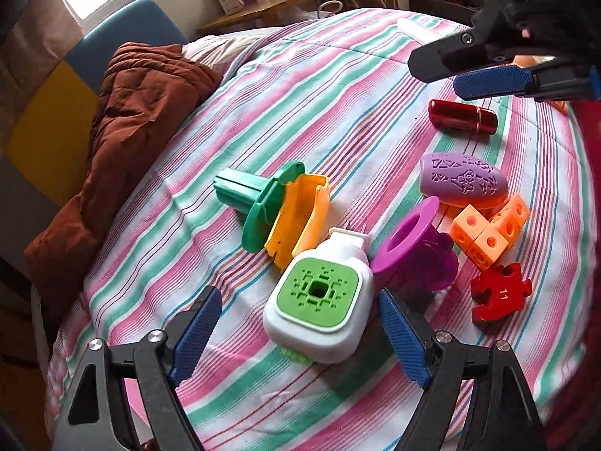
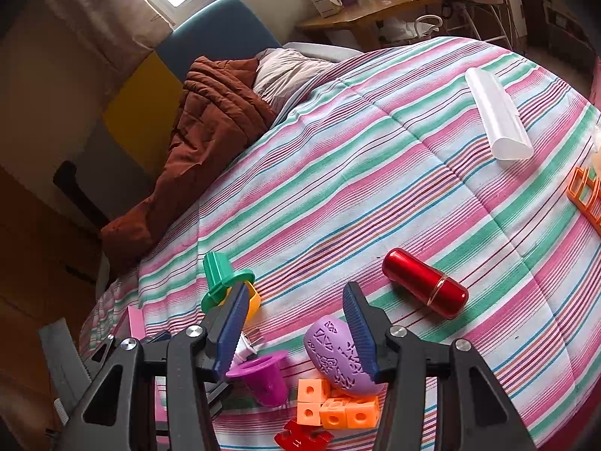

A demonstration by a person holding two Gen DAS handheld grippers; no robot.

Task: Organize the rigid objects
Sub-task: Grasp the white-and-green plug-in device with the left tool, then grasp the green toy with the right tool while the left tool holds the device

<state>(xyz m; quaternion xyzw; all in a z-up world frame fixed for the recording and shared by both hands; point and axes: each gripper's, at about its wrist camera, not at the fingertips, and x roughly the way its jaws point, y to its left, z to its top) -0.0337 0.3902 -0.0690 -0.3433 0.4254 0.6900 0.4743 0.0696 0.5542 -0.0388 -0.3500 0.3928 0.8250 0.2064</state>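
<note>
Several plastic toys lie on the striped bedspread (image 1: 263, 394). My left gripper (image 1: 300, 338) is open, its blue pads either side of a white block with a green face (image 1: 319, 312) without touching it. Beyond the block are a green flanged peg (image 1: 255, 203), a yellow shell piece (image 1: 300, 221), a magenta flanged cup (image 1: 413, 255), a purple patterned egg (image 1: 465, 180), orange cubes (image 1: 488, 229), a red puzzle piece (image 1: 499, 293) and a red capsule (image 1: 462, 116). My right gripper (image 2: 295, 287) hovers open and empty above the egg (image 2: 334, 357) and the cup (image 2: 263, 372).
A brown blanket (image 1: 131, 131) is bunched along the bed's left side, where the bed drops off. A white tube (image 2: 496, 112) and an orange frame (image 2: 586, 195) lie far right. A wooden desk (image 2: 368, 7) stands behind the bed.
</note>
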